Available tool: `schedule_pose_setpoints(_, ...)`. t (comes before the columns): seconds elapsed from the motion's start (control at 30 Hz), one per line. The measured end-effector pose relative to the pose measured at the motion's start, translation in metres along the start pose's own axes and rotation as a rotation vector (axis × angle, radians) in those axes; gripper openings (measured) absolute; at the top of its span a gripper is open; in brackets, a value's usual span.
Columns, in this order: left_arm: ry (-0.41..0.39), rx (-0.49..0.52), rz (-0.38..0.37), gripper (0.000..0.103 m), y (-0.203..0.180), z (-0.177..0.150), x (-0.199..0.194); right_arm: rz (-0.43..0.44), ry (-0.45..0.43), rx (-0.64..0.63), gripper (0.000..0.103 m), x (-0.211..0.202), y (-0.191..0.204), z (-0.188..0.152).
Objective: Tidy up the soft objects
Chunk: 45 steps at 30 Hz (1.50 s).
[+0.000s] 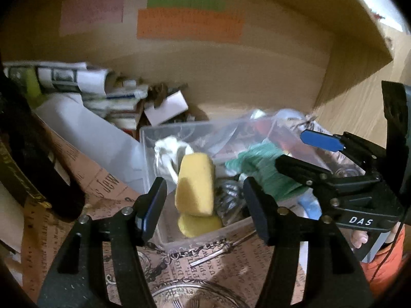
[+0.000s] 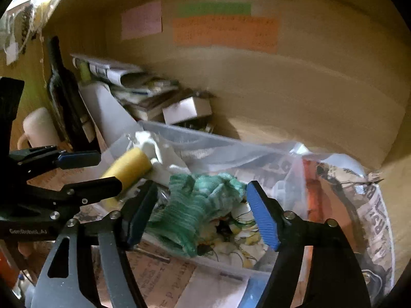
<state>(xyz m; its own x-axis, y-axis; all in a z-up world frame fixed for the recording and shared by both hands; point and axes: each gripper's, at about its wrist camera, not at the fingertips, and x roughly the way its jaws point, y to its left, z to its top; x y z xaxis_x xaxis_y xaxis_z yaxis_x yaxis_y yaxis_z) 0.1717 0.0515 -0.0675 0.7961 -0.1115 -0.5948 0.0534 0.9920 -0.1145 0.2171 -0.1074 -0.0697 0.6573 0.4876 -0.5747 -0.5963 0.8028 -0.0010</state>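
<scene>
The left gripper [image 1: 204, 209] hovered with its jaws spread wide and nothing between them, its fingertips just short of the near rim of a clear plastic bin [image 1: 205, 238]. Inside the bin, at about twelve o'clock from that gripper, a yellow sponge [image 1: 195, 184] stood tilted on end, resting on a second yellow sponge [image 1: 199, 225] lying flat against the near wall. A crumpled white cloth [image 1: 170, 155] sat behind the sponges at eleven o'clock. A green knitted cloth [image 1: 262, 169] lay at about two o'clock from them.

The right gripper [image 2: 203, 213] was likewise wide open and held nothing. Its blue-padded fingers [image 2: 264, 220] straddled the green knitted cloth [image 2: 197, 205] without clearly touching it, though blur made contact hard to judge. In the right wrist view the upright sponge [image 2: 128, 169] showed at ten o'clock from the cloth, with the left gripper [image 2: 87, 172] reaching in from nine o'clock. A patterned white fabric [image 2: 241, 241] lay under the green cloth at five o'clock.

The bin rested on a sheet printed like old newspaper [image 1: 84, 184]. A heap of folded papers and small boxes [image 1: 108, 95] was piled at eleven o'clock behind it. Pink, green and orange notes [image 2: 226, 30] were stuck to the cardboard wall [image 2: 321, 77] at twelve o'clock.
</scene>
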Motion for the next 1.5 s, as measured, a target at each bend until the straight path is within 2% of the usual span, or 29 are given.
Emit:
schedule_pose_setpoints(0.3, -0.202, 0.041, 0.028, 0.069, -0.019, 0.011, -0.074, -0.034, -0.183, -0.007, 0.075, -0.074, 0.003, 0.014)
schedule_pose_setpoints(0.37, -0.245, 0.052, 0.035, 0.071, -0.024, 0.011, -0.087, -0.047, -0.220, -0.007, 0.079, -0.088, 0.005, 0.015)
schedule_pose_setpoints(0.4, -0.262, 0.054, 0.036, 0.072, -0.026, 0.011, -0.093, -0.052, -0.243, -0.004, 0.084, -0.097, 0.006, 0.014)
schedule_pose_setpoints(0.5, -0.305, 0.055, 0.031, 0.075, -0.031, 0.010, -0.109, -0.061, -0.302, 0.003, 0.086, -0.120, 0.010, 0.013)
schedule_pose_setpoints(0.57, -0.329, 0.051, 0.022, 0.080, -0.032, 0.009, -0.119, -0.068, -0.329, 0.005, 0.088, -0.131, 0.012, 0.012)
schedule_pose_setpoints(0.7, -0.382, 0.049, 0.028, 0.086, -0.039, 0.003, -0.137, -0.086, -0.389, 0.003, 0.102, -0.152, 0.019, 0.008)
schedule_pose_setpoints(0.73, -0.392, 0.051, 0.028, 0.088, -0.041, 0.002, -0.141, -0.090, -0.400, 0.003, 0.103, -0.156, 0.020, 0.007)
schedule_pose_setpoints(0.87, -0.425, 0.049, 0.034, 0.096, -0.046, -0.004, -0.153, -0.091, -0.427, 0.004, 0.103, -0.169, 0.025, 0.003)
schedule_pose_setpoints(1.5, -0.433, 0.038, 0.022, 0.098, -0.049, -0.017, -0.163, -0.099, -0.426, 0.023, 0.103, -0.180, 0.031, -0.013)
